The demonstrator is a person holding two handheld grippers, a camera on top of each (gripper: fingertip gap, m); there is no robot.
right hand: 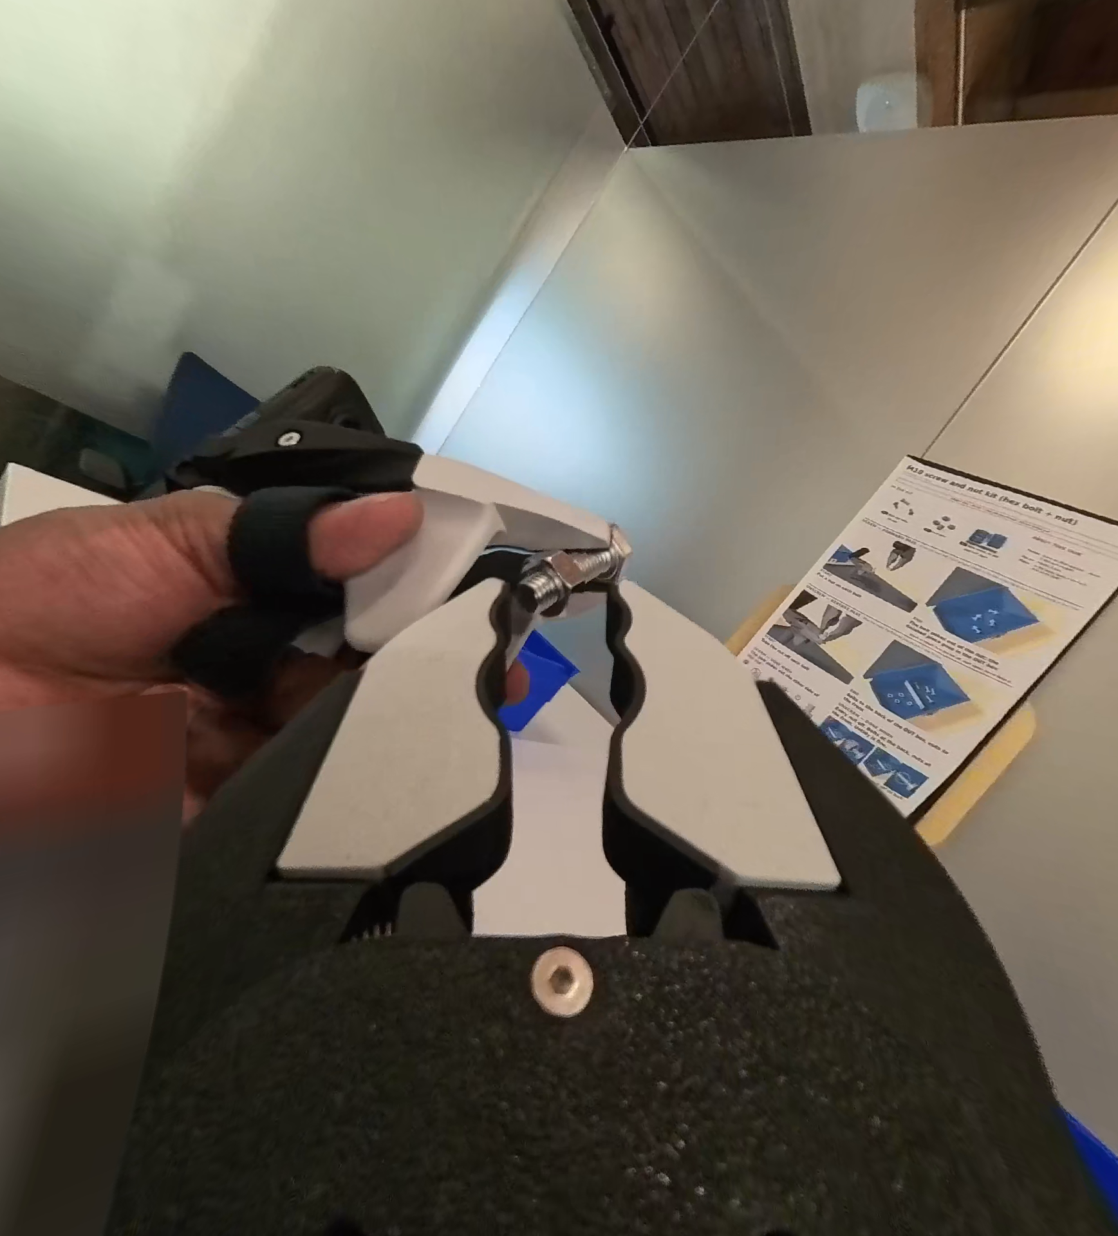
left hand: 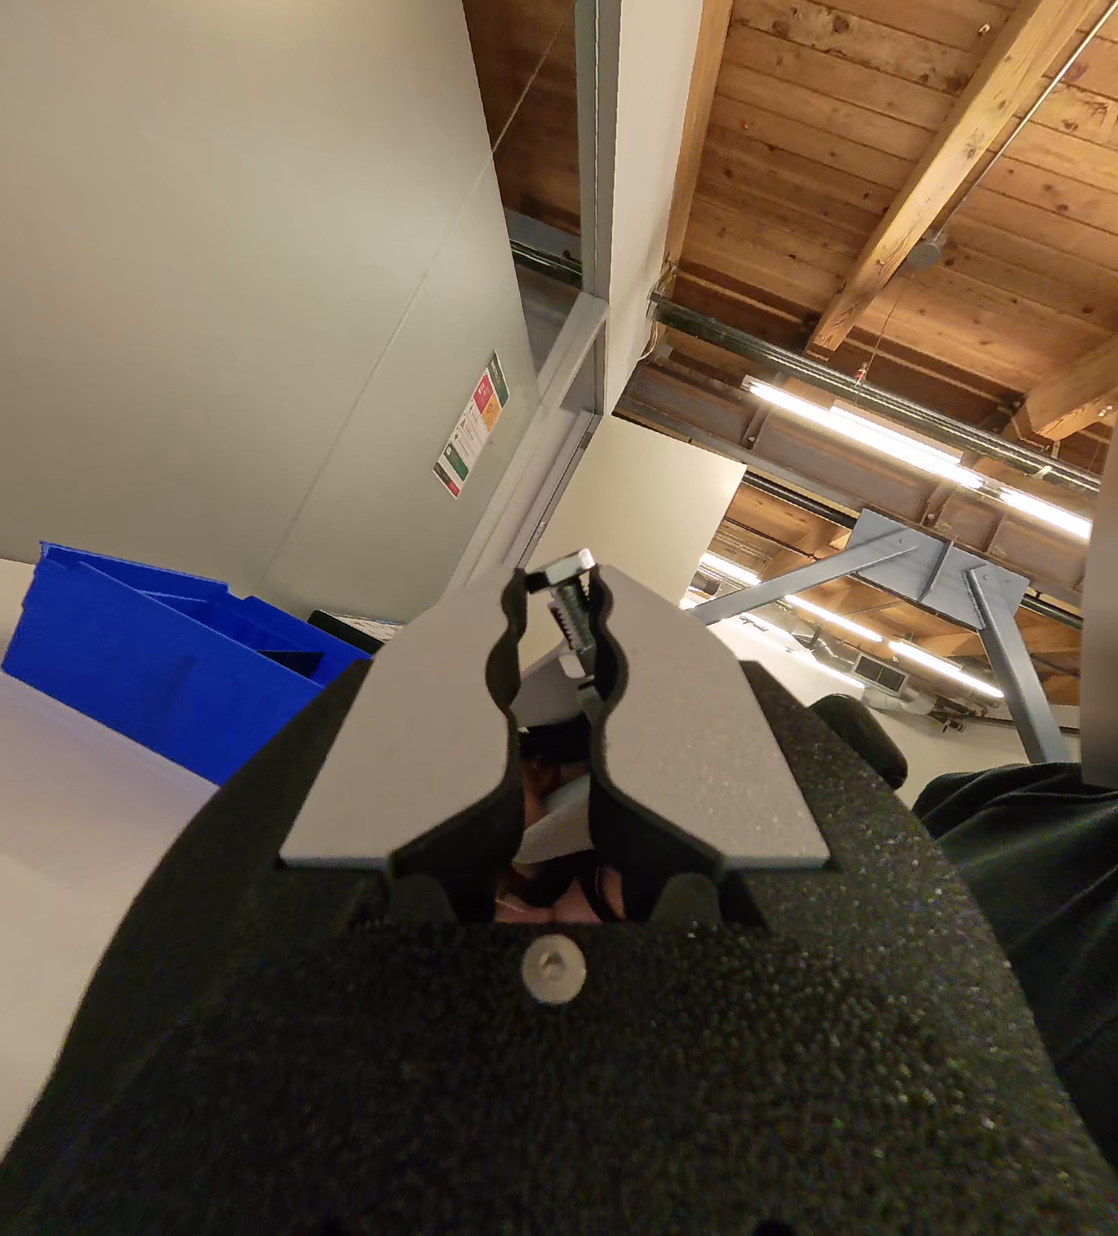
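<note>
My left gripper (left hand: 563,578) points up and is shut on the hex head of a silver bolt (left hand: 566,568). The threaded shank (left hand: 579,625) runs back between its fingers. In the right wrist view the left gripper (right hand: 609,535) comes in from the left, held by a hand (right hand: 108,588), with the bolt (right hand: 599,562) at its tip. A silver nut (right hand: 559,572) sits on the shank. My right gripper (right hand: 563,592) is open; the bolt's threaded end and nut lie between its fingertips, with a gap on the right side.
A blue bin (left hand: 141,642) stands on the white table (left hand: 41,836) at the left, and part of it shows in the right wrist view (right hand: 542,675). A printed instruction sheet (right hand: 944,635) hangs on the grey wall. A dark sleeve (left hand: 1044,903) is at the right.
</note>
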